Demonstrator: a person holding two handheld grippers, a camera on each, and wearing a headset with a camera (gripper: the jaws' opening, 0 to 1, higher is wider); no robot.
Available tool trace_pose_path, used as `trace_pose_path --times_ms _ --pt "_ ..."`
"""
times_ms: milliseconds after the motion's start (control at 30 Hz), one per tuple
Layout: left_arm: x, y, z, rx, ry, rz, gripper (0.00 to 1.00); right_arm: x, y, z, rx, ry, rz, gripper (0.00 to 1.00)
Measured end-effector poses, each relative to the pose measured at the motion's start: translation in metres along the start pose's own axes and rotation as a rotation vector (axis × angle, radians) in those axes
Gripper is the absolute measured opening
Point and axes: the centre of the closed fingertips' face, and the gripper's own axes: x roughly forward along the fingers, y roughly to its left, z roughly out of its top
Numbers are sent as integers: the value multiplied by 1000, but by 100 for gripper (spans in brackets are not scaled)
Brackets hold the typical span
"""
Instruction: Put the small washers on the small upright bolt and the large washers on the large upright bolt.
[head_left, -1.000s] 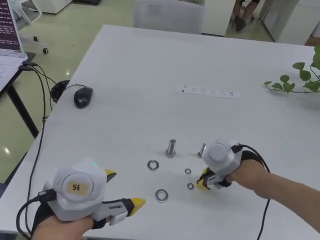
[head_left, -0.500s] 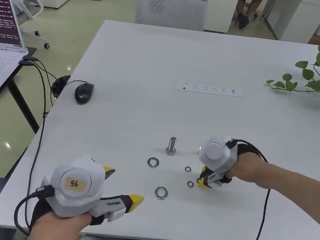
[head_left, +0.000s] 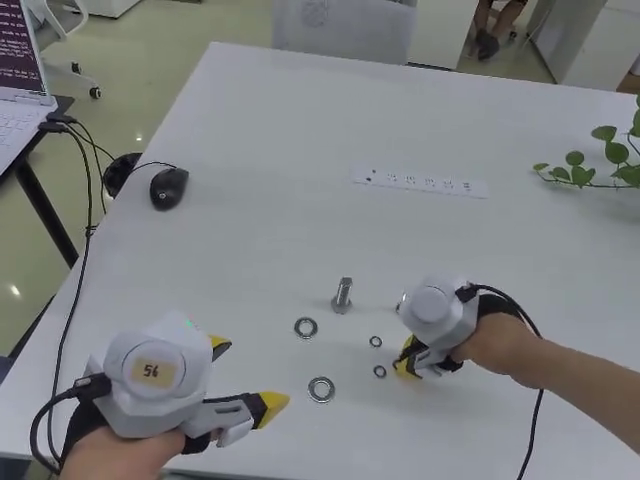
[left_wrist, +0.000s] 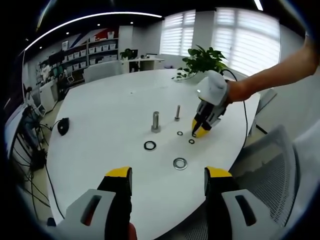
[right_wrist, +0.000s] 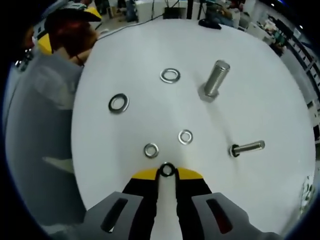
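The large bolt (head_left: 343, 296) (right_wrist: 215, 80) stands upright mid-table, and the small bolt (right_wrist: 247, 148) (left_wrist: 177, 112) stands to its right. Two large washers (head_left: 306, 327) (head_left: 321, 389) lie flat in front of the bolts. Two small washers (head_left: 375, 342) (head_left: 380, 372) lie beside my right gripper (head_left: 405, 368). That gripper (right_wrist: 167, 172) is low on the table, shut on a third small washer (right_wrist: 167, 170) at its tips. My left gripper (head_left: 248, 378) (left_wrist: 168, 174) hovers open near the front edge, holding nothing.
A white power strip (head_left: 420, 183) lies behind the bolts. A black mouse (head_left: 167, 187) with its cable sits at the table's left edge. Plant leaves (head_left: 600, 160) reach in at the right. A chair (head_left: 340, 25) stands beyond the far edge.
The head camera has shifted slightly. Both grippers keep about the same places, the right one staying low beside the small washers.
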Motion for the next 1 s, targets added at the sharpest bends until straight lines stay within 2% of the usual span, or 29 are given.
trace_pose_path --times_ms 167,400,733,1000 --pt "-1 3 0 -2 -1 7 58 -3 -3 -1 79 -36 -6 13" --pt "0 3 2 0 -2 4 58 -18 -17 1 136 -76 -35 13" --pt "2 3 3 -3 -7 0 58 -47 -44 4 151 -87 -95 13" --pt "2 1 2 -7 -11 -1 58 -69 -72 20 133 -106 -137 13"
